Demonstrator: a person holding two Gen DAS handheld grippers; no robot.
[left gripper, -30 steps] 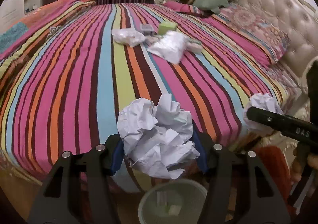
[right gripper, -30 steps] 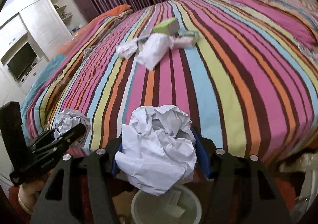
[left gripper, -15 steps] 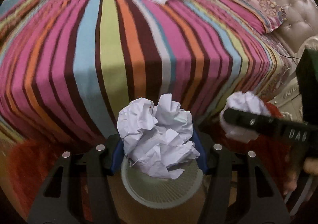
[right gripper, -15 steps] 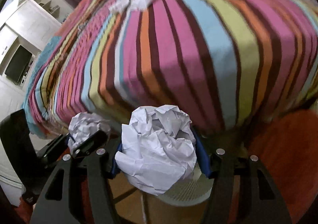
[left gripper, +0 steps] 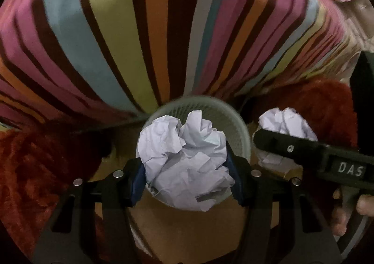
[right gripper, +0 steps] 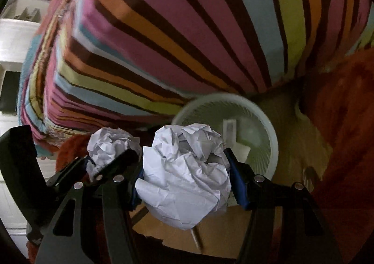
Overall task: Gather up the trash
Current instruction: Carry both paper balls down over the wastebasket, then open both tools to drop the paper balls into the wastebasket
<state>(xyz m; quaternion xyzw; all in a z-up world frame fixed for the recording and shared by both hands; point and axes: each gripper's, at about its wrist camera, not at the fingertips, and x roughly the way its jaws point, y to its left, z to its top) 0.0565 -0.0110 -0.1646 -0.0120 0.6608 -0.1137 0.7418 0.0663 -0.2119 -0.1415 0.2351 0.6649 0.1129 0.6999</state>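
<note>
The left gripper [left gripper: 185, 165] is clamped on a crumpled ball of white paper [left gripper: 184, 161], its blue pads pressed into both sides of the wad. In the left wrist view this ball sits directly over the mouth of a pale, ribbed wastebasket [left gripper: 238, 128] that stands on the floor against the foot edge of the bed, below the hanging striped bedspread [left gripper: 149, 30].

The right gripper [right gripper: 185, 172] likewise pinches a second paper ball [right gripper: 187, 175]. In the right wrist view the basket [right gripper: 264, 137] lies ahead and a little to the right of that wad, so this one looks near the rim rather than squarely above the opening.

Inside the basket a few small pale scraps [right gripper: 233, 135] lie at the bottom, so some trash appears to be collected already. Neither ball has been released yet. The drop of both wads remains, the left apparently closest to it. Whether more trash is left on the bed cannot be told from here, since its top surface is out of sight.

An orange-red shaggy rug [left gripper: 35, 170] lies on the floor beside the basket.
</note>
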